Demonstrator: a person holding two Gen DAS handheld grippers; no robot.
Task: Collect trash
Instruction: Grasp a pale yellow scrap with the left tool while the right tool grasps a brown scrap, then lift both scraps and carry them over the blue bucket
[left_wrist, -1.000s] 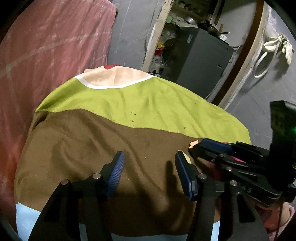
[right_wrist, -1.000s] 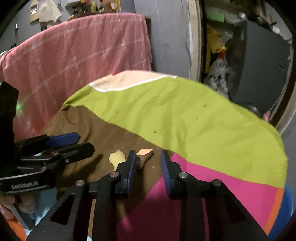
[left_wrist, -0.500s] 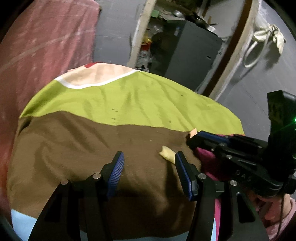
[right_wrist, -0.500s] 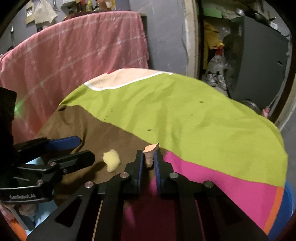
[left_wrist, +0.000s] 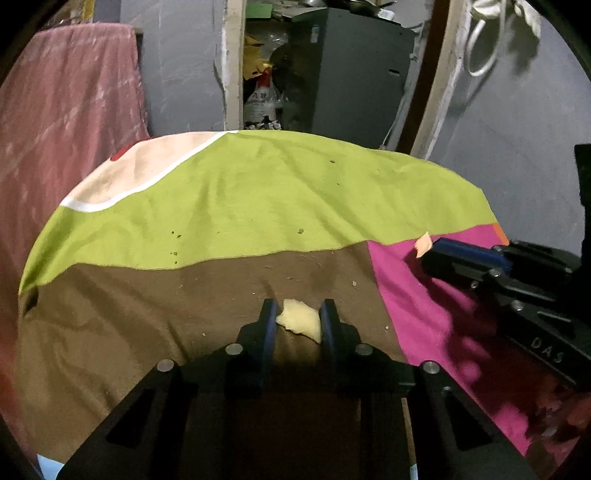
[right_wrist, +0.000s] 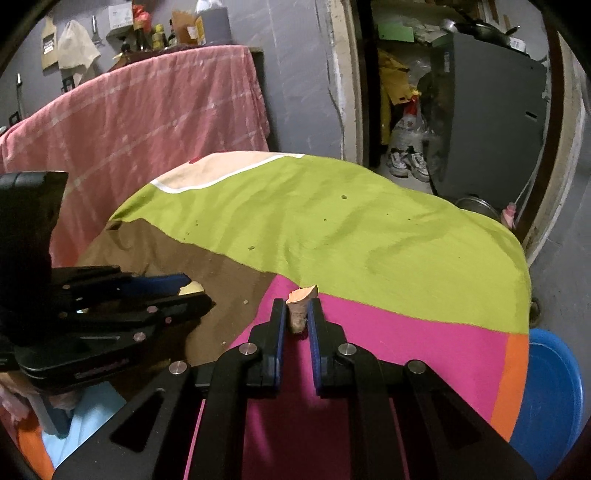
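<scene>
A pale yellow scrap (left_wrist: 301, 323) lies on the brown patch of the cloth-covered table (left_wrist: 258, 192). My left gripper (left_wrist: 298, 308) is closing on it, and both pads touch its sides. In the right wrist view the same left gripper (right_wrist: 192, 291) shows the yellow scrap (right_wrist: 192, 287) at its tips. My right gripper (right_wrist: 296, 308) is shut on a brown scrap with an orange top (right_wrist: 298, 314) and holds it over the magenta patch. From the left wrist view the right gripper (left_wrist: 443, 254) comes in from the right, with the orange tip (left_wrist: 424, 244) sticking out.
Small crumbs (left_wrist: 301, 231) dot the green and brown cloth. A blue basin (right_wrist: 546, 387) sits below the table's right edge. A pink draped cloth (right_wrist: 147, 122) stands behind on the left, a grey cabinet (left_wrist: 354, 74) and shoes (right_wrist: 406, 164) in the doorway beyond.
The left gripper slid right over the yellow scrap and its jaws narrowed around it. The right gripper shut on the brown-orange scrap and carried it right onto the magenta patch.
</scene>
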